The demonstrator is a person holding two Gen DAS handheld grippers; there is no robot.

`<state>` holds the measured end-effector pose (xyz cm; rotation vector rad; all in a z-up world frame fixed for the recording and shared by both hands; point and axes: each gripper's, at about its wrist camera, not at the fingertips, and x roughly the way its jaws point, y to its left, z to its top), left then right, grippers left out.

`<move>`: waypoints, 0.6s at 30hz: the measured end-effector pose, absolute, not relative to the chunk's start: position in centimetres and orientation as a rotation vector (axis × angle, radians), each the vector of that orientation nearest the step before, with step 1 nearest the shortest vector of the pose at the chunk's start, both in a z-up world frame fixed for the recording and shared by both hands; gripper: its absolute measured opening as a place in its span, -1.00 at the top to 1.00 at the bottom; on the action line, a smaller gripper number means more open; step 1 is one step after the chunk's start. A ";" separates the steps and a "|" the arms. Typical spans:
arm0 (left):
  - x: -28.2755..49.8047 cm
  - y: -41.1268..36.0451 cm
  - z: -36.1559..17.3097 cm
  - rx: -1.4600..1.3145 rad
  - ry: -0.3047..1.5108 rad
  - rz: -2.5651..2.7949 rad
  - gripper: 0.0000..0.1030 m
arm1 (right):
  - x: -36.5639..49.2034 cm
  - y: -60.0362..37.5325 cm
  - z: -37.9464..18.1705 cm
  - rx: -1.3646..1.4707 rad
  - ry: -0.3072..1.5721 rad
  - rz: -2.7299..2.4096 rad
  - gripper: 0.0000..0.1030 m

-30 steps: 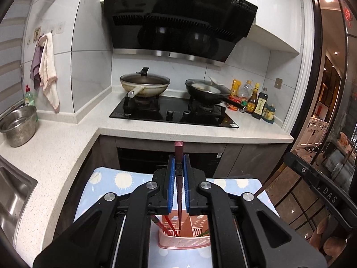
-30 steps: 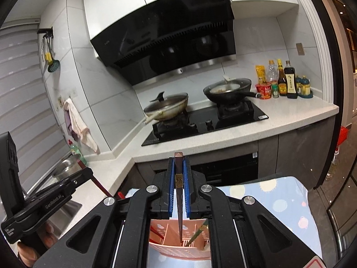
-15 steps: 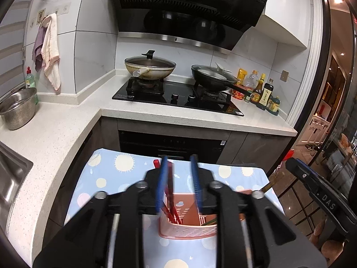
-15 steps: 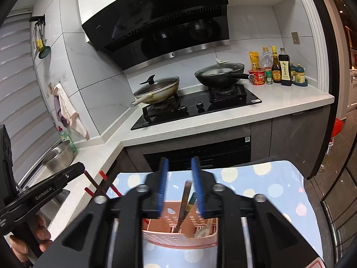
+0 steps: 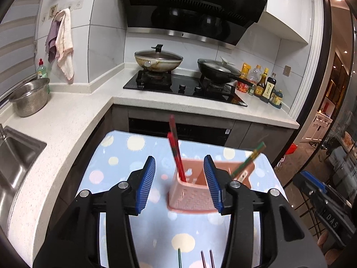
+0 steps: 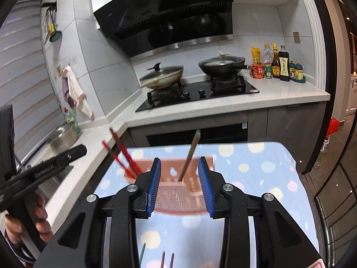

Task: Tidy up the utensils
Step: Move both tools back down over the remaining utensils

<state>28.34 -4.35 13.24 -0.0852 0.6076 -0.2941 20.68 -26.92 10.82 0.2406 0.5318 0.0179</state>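
My pink utensil holder (image 5: pixel 191 195) stands on the blue dotted cloth (image 5: pixel 116 169). In its left compartment the red chopsticks (image 5: pixel 176 154) lean toward eleven o'clock; from the right side a green chopstick (image 5: pixel 250 158) tilts out toward two o'clock. Through the right wrist camera the same holder (image 6: pixel 178 198) is motion-blurred, with red chopsticks (image 6: pixel 122 154) fanning toward ten o'clock and one green-tipped chopstick (image 6: pixel 189 156) standing nearly upright in the middle.

My left gripper (image 5: pixel 179 178) is spreading its jaws, and nothing is pinched: the red chopsticks rise through the gap without touching either blue pad, and the holder sits just beyond, toward one o'clock. My right gripper (image 6: pixel 179 183) has its jaws parted and empty; the green-tipped stick shows in the gap, clear of the pads, with the holder straight ahead at twelve.

At six o'clock in both views, a few more chopstick ends (image 5: pixel 206 258) lie on the cloth beneath the grippers.
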 end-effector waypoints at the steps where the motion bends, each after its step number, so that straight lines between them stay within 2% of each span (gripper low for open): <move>1: 27.8 -4.1 12.8 -0.087 0.619 -0.297 0.16 | 19.8 -26.6 10.2 0.235 0.547 0.020 0.34; 18: 14.2 -2.2 1.5 0.021 0.818 -0.300 0.16 | 6.4 -20.9 -2.9 0.207 0.847 0.011 0.34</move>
